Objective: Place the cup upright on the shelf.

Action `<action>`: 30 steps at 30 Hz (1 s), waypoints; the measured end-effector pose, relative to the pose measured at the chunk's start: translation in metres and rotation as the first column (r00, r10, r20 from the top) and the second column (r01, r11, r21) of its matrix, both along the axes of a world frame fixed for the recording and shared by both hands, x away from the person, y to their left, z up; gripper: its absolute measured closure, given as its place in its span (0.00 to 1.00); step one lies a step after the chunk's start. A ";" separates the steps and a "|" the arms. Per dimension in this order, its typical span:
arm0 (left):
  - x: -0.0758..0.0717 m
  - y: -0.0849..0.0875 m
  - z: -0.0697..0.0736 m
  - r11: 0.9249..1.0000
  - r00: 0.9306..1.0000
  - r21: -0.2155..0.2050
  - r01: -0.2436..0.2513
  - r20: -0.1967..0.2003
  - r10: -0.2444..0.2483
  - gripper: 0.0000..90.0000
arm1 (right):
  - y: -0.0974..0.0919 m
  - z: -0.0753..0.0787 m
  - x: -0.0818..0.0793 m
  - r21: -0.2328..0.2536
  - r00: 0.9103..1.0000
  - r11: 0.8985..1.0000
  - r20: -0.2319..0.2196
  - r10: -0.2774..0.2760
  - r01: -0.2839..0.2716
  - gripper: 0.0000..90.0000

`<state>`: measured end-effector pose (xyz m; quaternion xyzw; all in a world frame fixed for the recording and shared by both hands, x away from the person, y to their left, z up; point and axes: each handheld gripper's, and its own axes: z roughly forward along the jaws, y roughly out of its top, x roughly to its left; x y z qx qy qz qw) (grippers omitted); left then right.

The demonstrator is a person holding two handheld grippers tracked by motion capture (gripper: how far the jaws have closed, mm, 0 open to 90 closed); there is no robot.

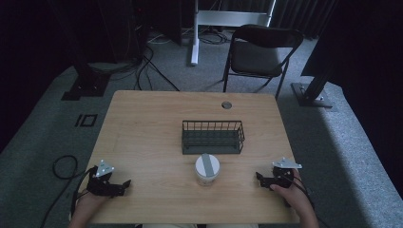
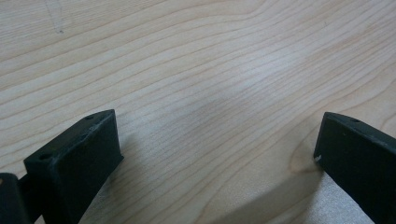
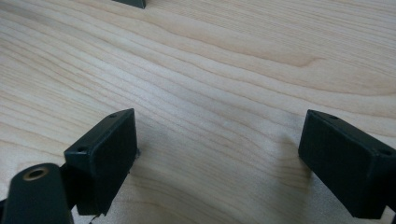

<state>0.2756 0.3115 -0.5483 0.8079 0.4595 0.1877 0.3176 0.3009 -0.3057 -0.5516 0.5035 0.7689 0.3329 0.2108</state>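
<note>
A white lidded cup (image 1: 207,169) with a grey strip across its lid stands on the wooden table (image 1: 142,128), just in front of a dark wire basket (image 1: 212,137). My left gripper (image 1: 124,185) rests near the table's front left, held by a hand, well to the left of the cup. My right gripper (image 1: 259,177) rests at the front right, pointing towards the cup. In the left gripper view the left gripper (image 2: 217,140) is open over bare wood. In the right gripper view the right gripper (image 3: 219,140) is open too, with nothing between its jaws.
A small round hole (image 1: 226,105) sits near the table's far edge. Beyond the table stand a black folding chair (image 1: 259,52), a white stand leg (image 1: 194,33) and loose cables (image 1: 147,66) on grey carpet. A dark corner (image 3: 130,3) shows at the top of the right gripper view.
</note>
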 end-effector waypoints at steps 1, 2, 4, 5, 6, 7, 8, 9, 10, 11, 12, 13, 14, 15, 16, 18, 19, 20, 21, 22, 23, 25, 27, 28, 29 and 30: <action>0.000 0.000 0.000 1.000 1.000 0.000 0.010 0.000 -0.010 0.01 | 0.000 0.000 0.000 -0.001 1.000 1.000 0.000 0.001 -0.001 0.12; 0.000 0.000 0.000 1.000 1.000 -0.001 0.014 0.000 -0.014 0.01 | 0.000 0.000 0.000 -0.001 1.000 1.000 0.000 0.005 -0.005 0.12; 0.000 0.000 0.000 1.000 1.000 0.000 0.016 0.000 -0.016 0.01 | -0.001 0.000 0.000 -0.001 1.000 1.000 0.000 0.014 -0.014 0.12; 0.000 0.000 0.000 1.000 1.000 -0.001 0.017 0.000 -0.017 0.01 | -0.001 0.000 0.000 -0.001 1.000 1.000 0.000 0.014 -0.014 0.12; 0.000 0.000 0.000 1.000 1.000 0.000 0.019 0.000 -0.019 0.01 | -0.002 0.000 -0.001 0.000 1.000 1.000 0.000 0.017 -0.017 0.12; 0.000 0.000 0.000 1.000 1.000 0.001 0.019 0.000 -0.019 0.01 | -0.002 0.000 -0.001 0.000 1.000 1.000 0.000 0.017 -0.017 0.12; 0.000 0.000 0.000 1.000 1.000 0.000 0.019 0.000 -0.019 0.01 | -0.002 0.000 -0.001 -0.001 1.000 1.000 0.000 0.019 -0.019 0.12; 0.000 0.000 0.000 1.000 1.000 0.000 0.019 0.000 -0.019 0.01 | -0.002 0.000 -0.001 -0.001 1.000 1.000 0.000 0.019 -0.019 0.12; 0.000 0.000 0.000 1.000 1.000 -0.001 0.018 -0.001 -0.018 0.01 | -0.003 0.000 -0.002 -0.001 1.000 1.000 0.000 0.021 -0.021 0.12; 0.000 0.000 0.000 1.000 1.000 -0.001 0.018 -0.001 -0.018 0.01 | -0.003 0.000 -0.002 -0.001 1.000 1.000 0.000 0.022 -0.022 0.12; 0.000 0.000 0.000 1.000 1.000 -0.001 0.018 -0.001 -0.018 0.01 | -0.003 0.000 -0.002 -0.001 1.000 1.000 0.000 0.023 -0.023 0.12; 0.000 0.000 0.000 1.000 1.000 -0.001 0.018 -0.001 -0.018 0.01 | -0.003 0.000 -0.002 0.000 1.000 1.000 0.000 0.023 -0.023 0.12; 0.000 0.000 0.000 1.000 1.000 -0.001 0.019 -0.001 -0.019 0.01 | -0.003 0.000 -0.002 0.000 1.000 1.000 0.000 0.023 -0.023 0.12; 0.000 0.000 0.000 1.000 1.000 -0.001 0.019 -0.001 -0.019 0.01 | -0.003 0.000 -0.002 0.000 1.000 1.000 0.000 0.023 -0.023 0.12; 0.000 0.000 0.000 1.000 1.000 0.000 0.019 0.000 -0.019 0.01 | -0.003 0.000 -0.002 -0.001 1.000 1.000 0.000 0.023 -0.023 0.12; 0.000 0.000 0.000 1.000 1.000 0.000 0.019 0.000 -0.019 0.01 | -0.003 0.000 -0.002 -0.001 1.000 1.000 0.000 0.023 -0.023 0.12; 0.000 0.000 0.000 1.000 1.000 0.000 0.018 0.000 -0.018 0.01 | -0.003 0.000 -0.002 -0.001 1.000 1.000 0.000 0.023 -0.023 0.12; 0.000 0.000 0.000 1.000 1.000 0.000 0.018 -0.001 -0.018 0.01 | -0.003 0.000 -0.002 -0.001 1.000 1.000 0.000 0.023 -0.023 0.12; 0.000 0.000 0.000 1.000 1.000 0.000 0.019 0.000 -0.019 0.01 | -0.003 0.000 -0.002 -0.001 1.000 1.000 0.000 0.023 -0.023 0.12; 0.000 0.000 0.000 1.000 1.000 0.000 0.019 0.000 -0.019 0.01 | -0.003 0.000 -0.002 -0.001 1.000 1.000 0.000 0.023 -0.023 0.12; 0.000 0.000 0.000 1.000 1.000 0.000 0.019 0.000 -0.019 0.01 | -0.003 0.000 -0.002 -0.001 1.000 1.000 0.000 0.023 -0.023 0.12; 0.000 0.000 0.000 1.000 1.000 0.000 0.020 0.000 -0.020 0.01 | -0.003 0.000 -0.002 0.000 1.000 1.000 0.001 0.023 -0.023 0.12; 0.000 0.000 0.000 1.000 1.000 -0.001 0.022 0.000 -0.022 0.01 | -0.003 0.000 -0.002 0.000 1.000 1.000 0.001 0.024 -0.024 0.12; 0.000 0.000 0.000 1.000 1.000 -0.001 0.022 0.000 -0.022 0.01 | -0.003 0.000 -0.002 0.000 1.000 1.000 0.001 0.024 -0.024 0.12; 0.001 0.000 0.000 1.000 1.000 -0.001 0.024 0.001 -0.024 0.01 | -0.003 0.000 -0.002 0.000 1.000 1.000 0.001 0.024 -0.024 0.12; 0.001 0.000 0.000 1.000 1.000 -0.001 0.024 0.001 -0.024 0.01 | -0.003 0.000 -0.002 0.000 1.000 1.000 0.001 0.024 -0.024 0.12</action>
